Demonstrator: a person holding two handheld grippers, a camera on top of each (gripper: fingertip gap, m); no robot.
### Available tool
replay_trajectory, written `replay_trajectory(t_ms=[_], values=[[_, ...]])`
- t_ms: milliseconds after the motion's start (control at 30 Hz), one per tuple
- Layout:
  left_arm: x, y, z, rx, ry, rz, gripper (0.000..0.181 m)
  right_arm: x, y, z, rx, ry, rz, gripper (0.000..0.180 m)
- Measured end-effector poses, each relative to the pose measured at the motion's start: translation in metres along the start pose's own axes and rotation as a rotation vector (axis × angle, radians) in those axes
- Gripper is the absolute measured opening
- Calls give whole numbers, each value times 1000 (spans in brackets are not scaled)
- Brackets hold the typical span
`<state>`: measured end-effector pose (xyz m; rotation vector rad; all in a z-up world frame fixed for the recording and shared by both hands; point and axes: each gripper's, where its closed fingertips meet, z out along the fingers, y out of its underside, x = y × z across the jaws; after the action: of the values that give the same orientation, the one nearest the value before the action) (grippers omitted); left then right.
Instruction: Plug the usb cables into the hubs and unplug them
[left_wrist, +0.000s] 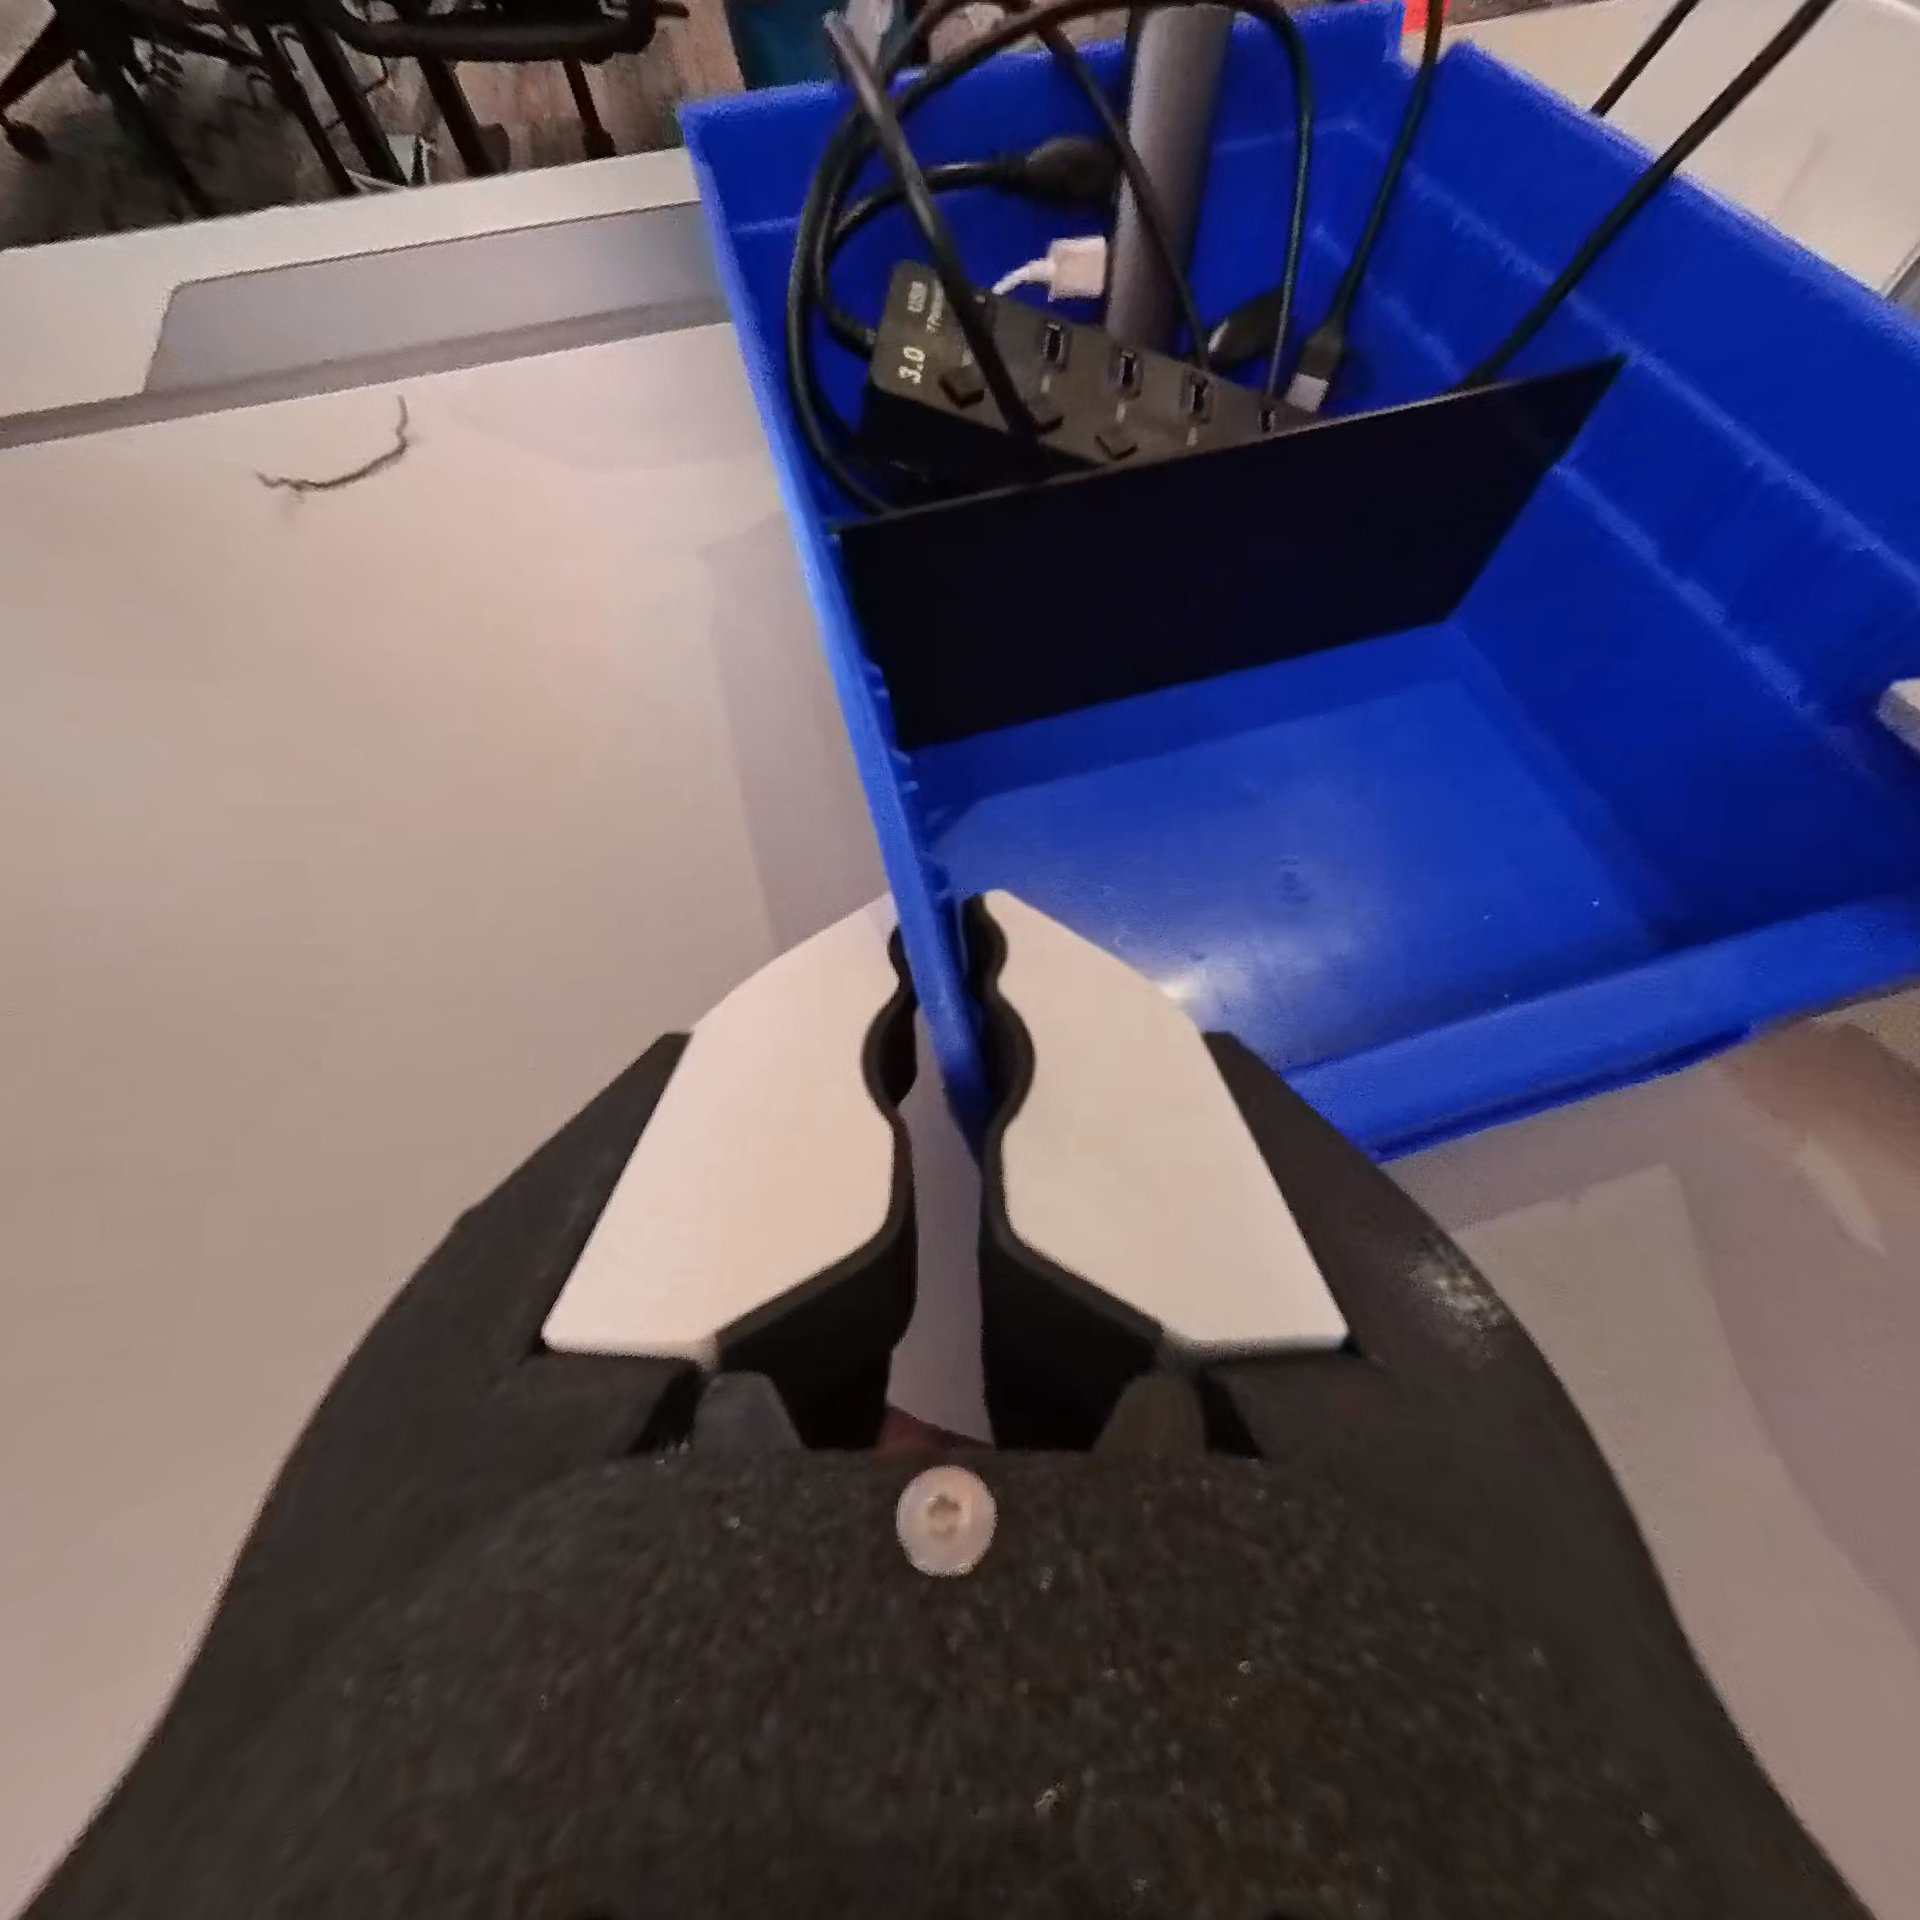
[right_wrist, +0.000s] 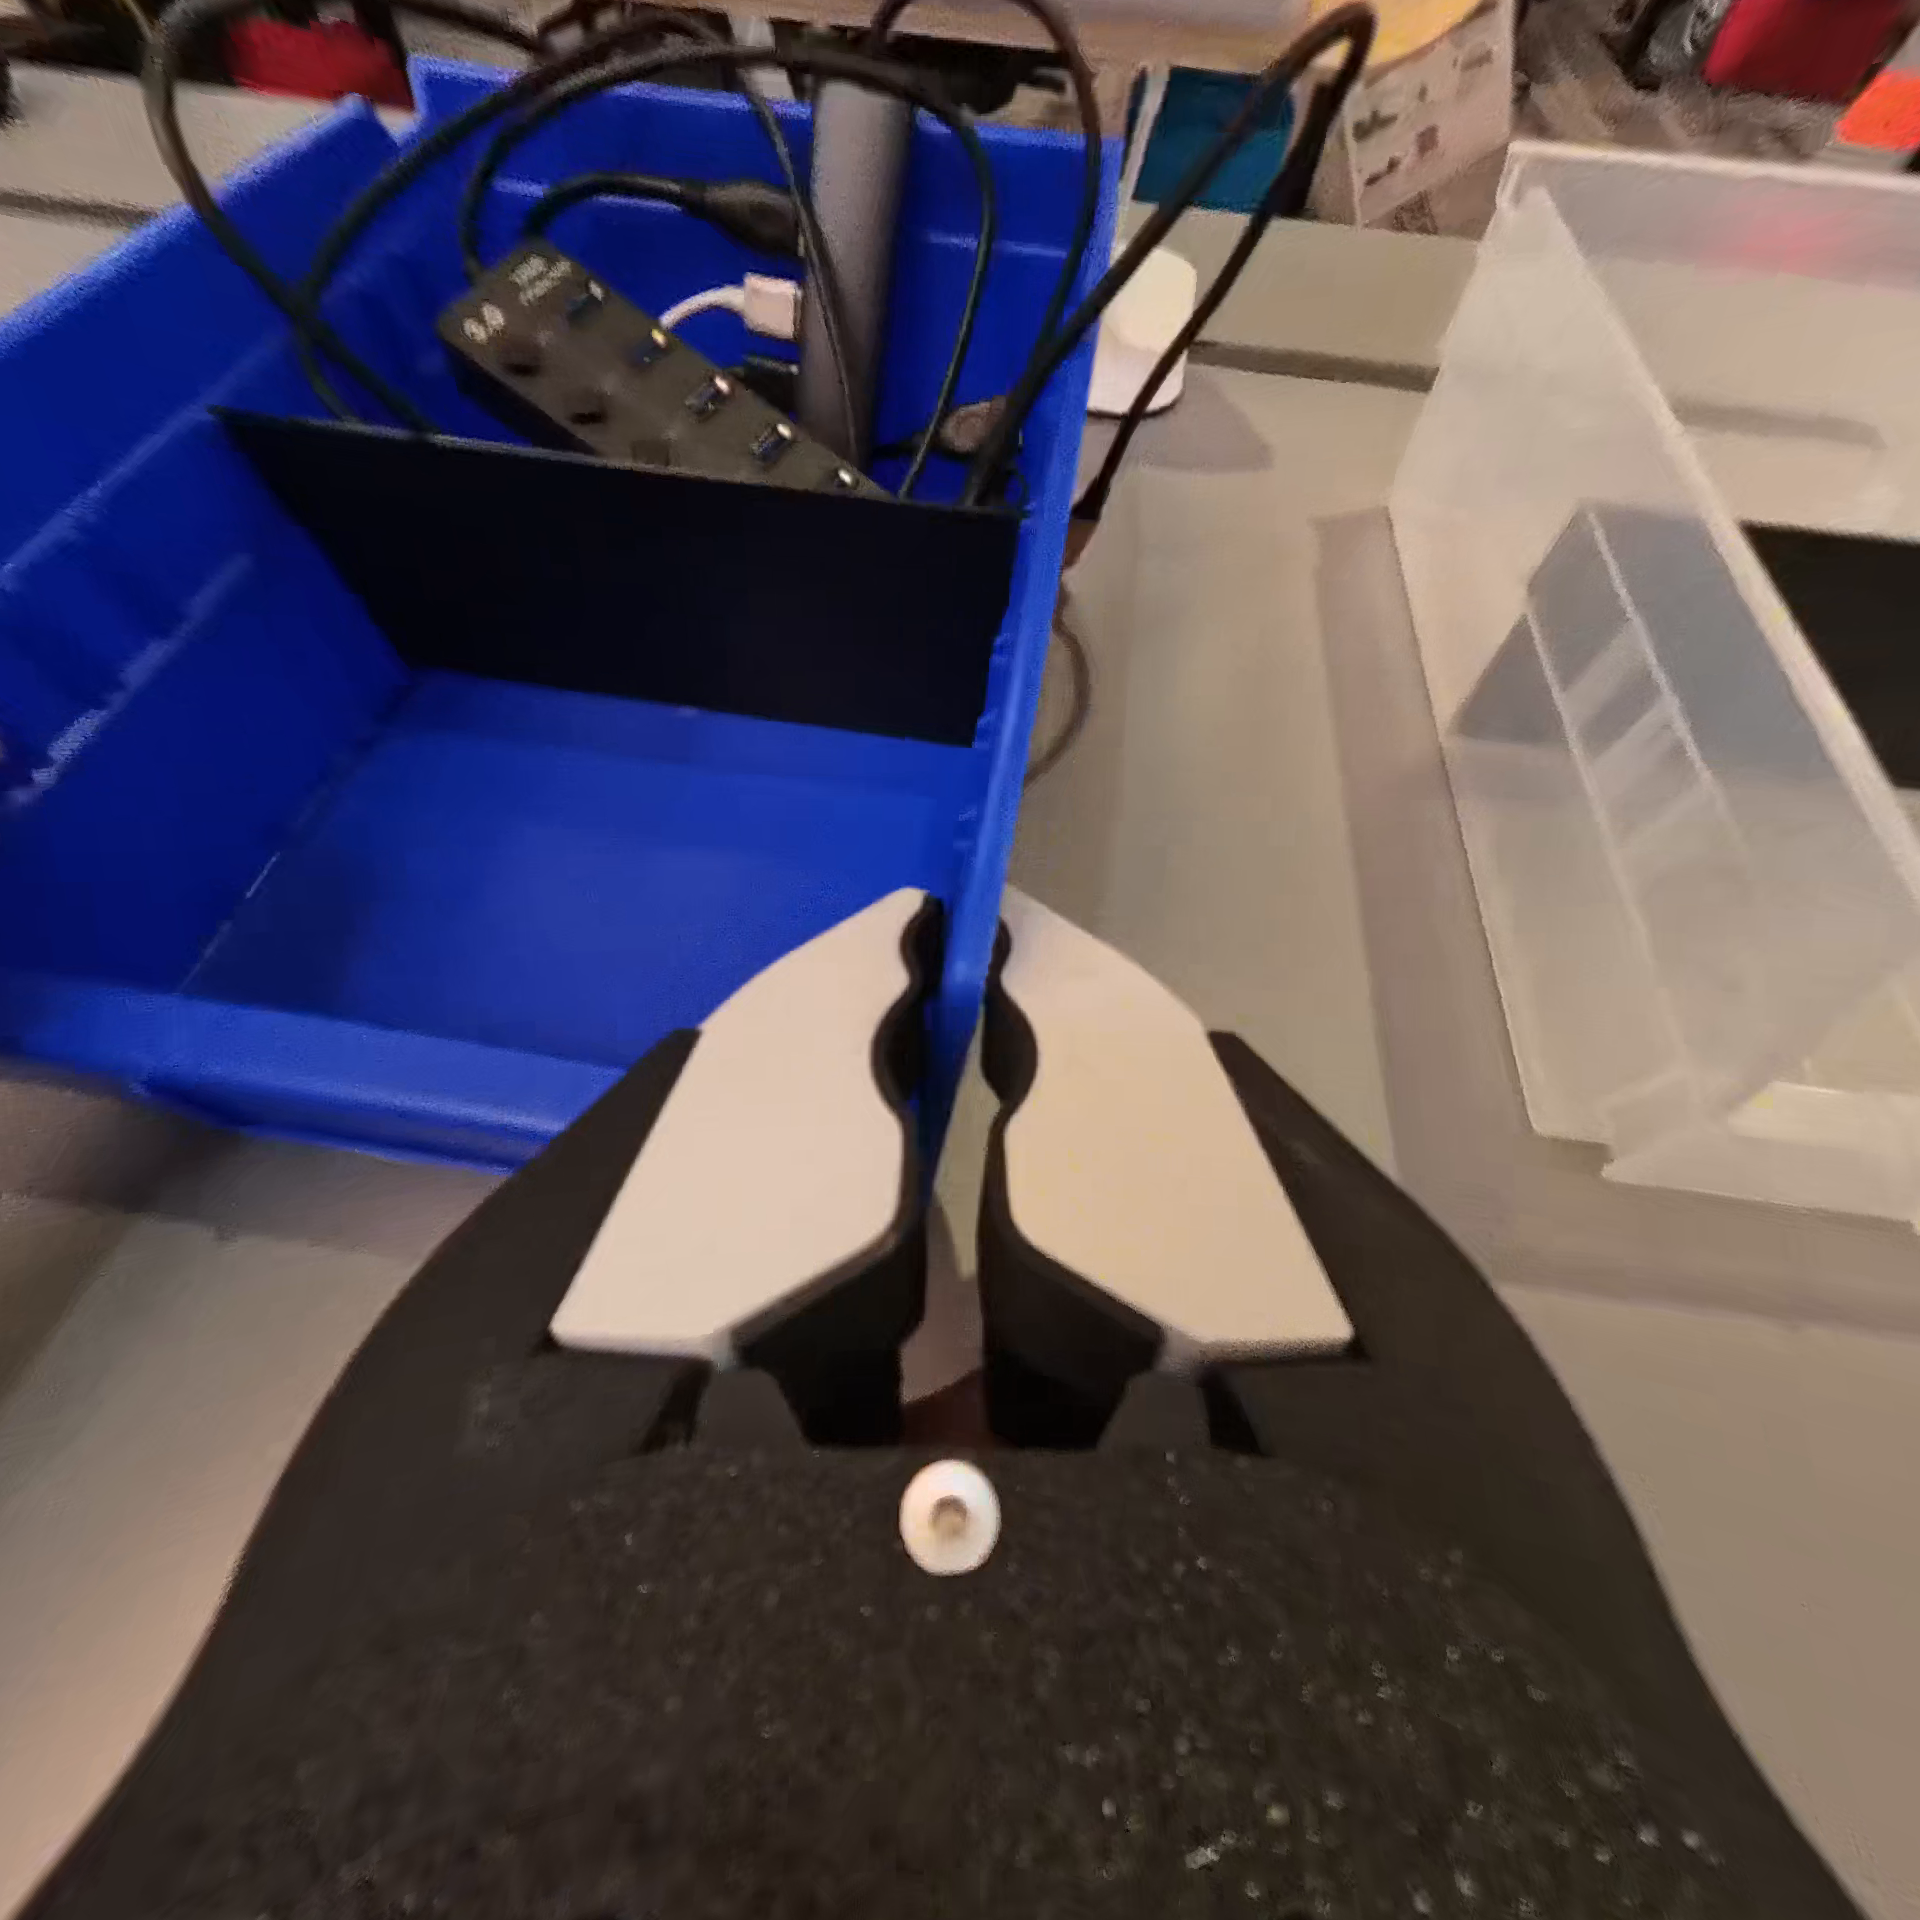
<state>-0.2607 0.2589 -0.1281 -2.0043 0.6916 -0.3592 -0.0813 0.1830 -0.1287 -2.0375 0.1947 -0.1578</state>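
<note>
Two claws pinch opposite walls of a blue plastic bin (left_wrist: 1714, 582) on a smooth pale table (left_wrist: 364, 779). The left gripper (left_wrist: 940, 940), white fingers with wavy black pads, clamps the bin's thin left wall; the right gripper (right_wrist: 961, 935) clamps its right wall. Beyond a flat black divider (left_wrist: 1195, 571), the bin's far compartment holds a slim black hub (left_wrist: 1070, 395) with a row of ports, looping black cables (left_wrist: 1288, 208) and a white plug (left_wrist: 1075, 265). Right of the bin stands a clear plastic box (right_wrist: 1662, 675).
</note>
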Motion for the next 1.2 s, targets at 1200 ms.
replay_trajectory(t_ms=[1200], values=[[-241,18,-83,170,-176,-207,26,-161,-4,-53,13,-632,-330,33]])
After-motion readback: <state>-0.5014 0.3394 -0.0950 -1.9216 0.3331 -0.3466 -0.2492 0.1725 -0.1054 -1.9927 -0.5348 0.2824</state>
